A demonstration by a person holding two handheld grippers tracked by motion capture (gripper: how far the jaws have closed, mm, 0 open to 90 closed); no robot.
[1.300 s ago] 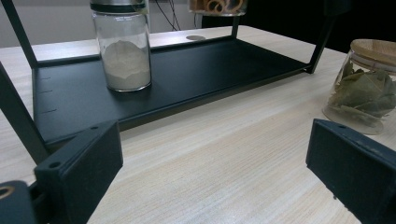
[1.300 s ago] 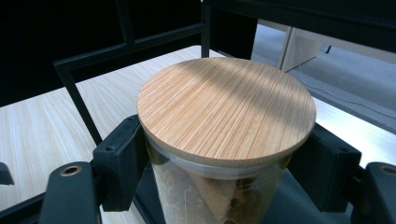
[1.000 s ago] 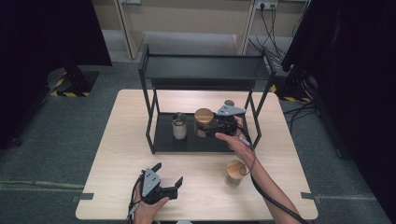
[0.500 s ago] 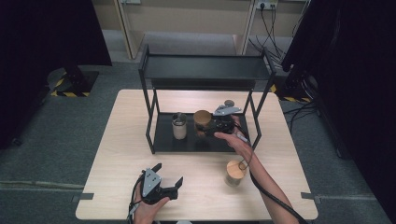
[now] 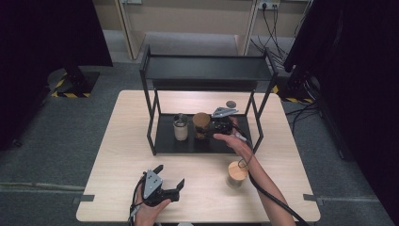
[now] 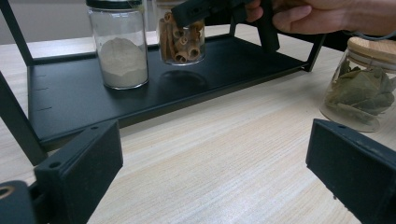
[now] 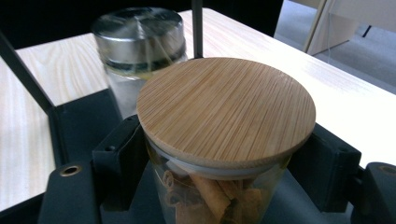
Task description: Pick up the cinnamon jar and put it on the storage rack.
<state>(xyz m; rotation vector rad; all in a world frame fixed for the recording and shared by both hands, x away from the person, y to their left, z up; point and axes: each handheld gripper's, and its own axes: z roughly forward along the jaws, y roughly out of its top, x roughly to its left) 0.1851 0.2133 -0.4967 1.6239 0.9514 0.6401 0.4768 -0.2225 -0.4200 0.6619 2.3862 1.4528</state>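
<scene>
Pale wood surface [image 5: 117, 155] takes up most of the scene, with a black two-tier metal rack [image 5: 207, 70] standing on its far half. On the rack's bottom shelf, the right hand-held gripper [image 5: 212, 126] has its jaws on either side of the cinnamon stick jar [image 7: 224, 140] with the bamboo lid, pressing the glass just under the lid, and the jar looks a bit off the shelf in the left gripper view. Just beside it sits a metal-capped jar of pale powder [image 6: 121, 44]. Nearer the person, a bay leaf jar [image 5: 236, 174] stands on the surface. The left hand-held gripper [image 5: 170, 178] sits low at the near edge, jaws wide apart, holding nothing.
</scene>
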